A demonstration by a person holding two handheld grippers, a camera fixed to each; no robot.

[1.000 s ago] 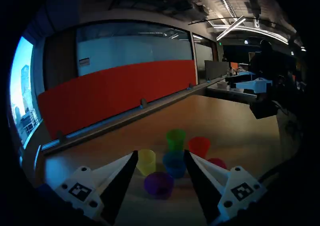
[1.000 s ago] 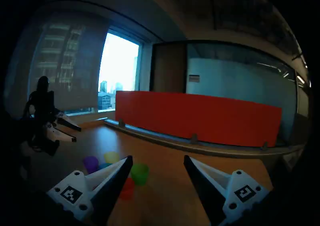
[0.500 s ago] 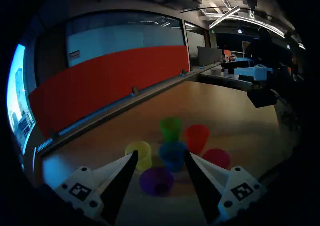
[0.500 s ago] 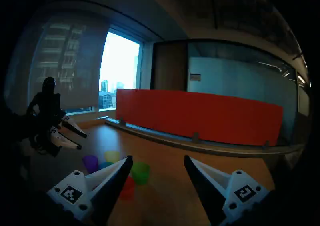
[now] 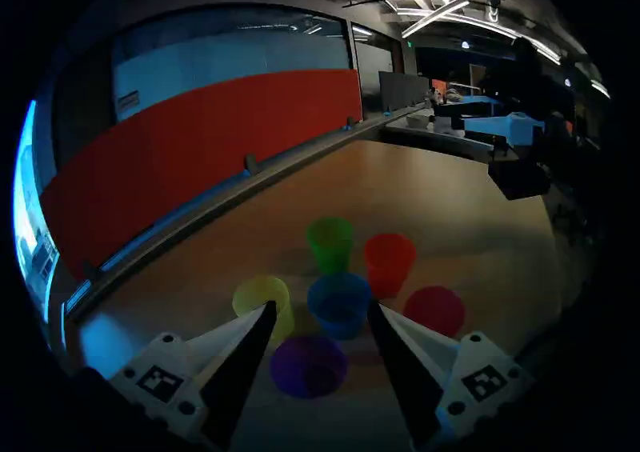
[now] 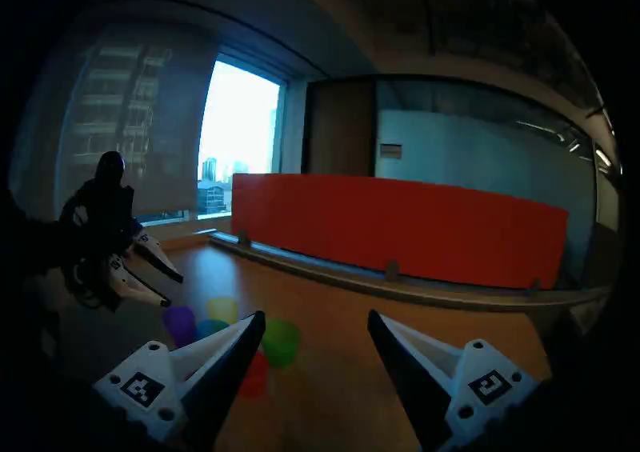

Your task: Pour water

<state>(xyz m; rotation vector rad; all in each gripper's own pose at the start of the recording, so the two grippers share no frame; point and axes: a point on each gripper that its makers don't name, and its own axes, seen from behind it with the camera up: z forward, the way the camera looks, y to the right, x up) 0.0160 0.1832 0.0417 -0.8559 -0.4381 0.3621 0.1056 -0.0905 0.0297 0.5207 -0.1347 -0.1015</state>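
Note:
Several coloured plastic cups stand clustered on the wooden table (image 5: 456, 212): green (image 5: 330, 242), orange-red (image 5: 389, 262), yellow (image 5: 258, 294), blue (image 5: 339, 306), purple (image 5: 308, 366) and magenta (image 5: 434, 310). My left gripper (image 5: 320, 312) is open and hovers above them, with the blue and purple cups seen between its fingers and nothing gripped. The right gripper view shows it (image 6: 148, 272) in a dark-sleeved hand, tilted down over the purple cup (image 6: 179, 322) and yellow cup (image 6: 222, 309). My right gripper (image 6: 314, 318) is open and empty, set back from the green cup (image 6: 280, 340) and a red cup (image 6: 256, 372).
A red partition (image 5: 200, 140) with a metal rail (image 5: 264, 176) runs along the table's far edge. A bright window (image 6: 240, 140) lies beyond it. Desks with dark equipment (image 5: 520, 176) stand past the table's right end. Bare tabletop stretches beyond the cups.
My left gripper has moved forward and tipped down over the cups, which now sit lower and closer in its view. In the right gripper view it has shifted toward the cups. The right gripper barely moved.

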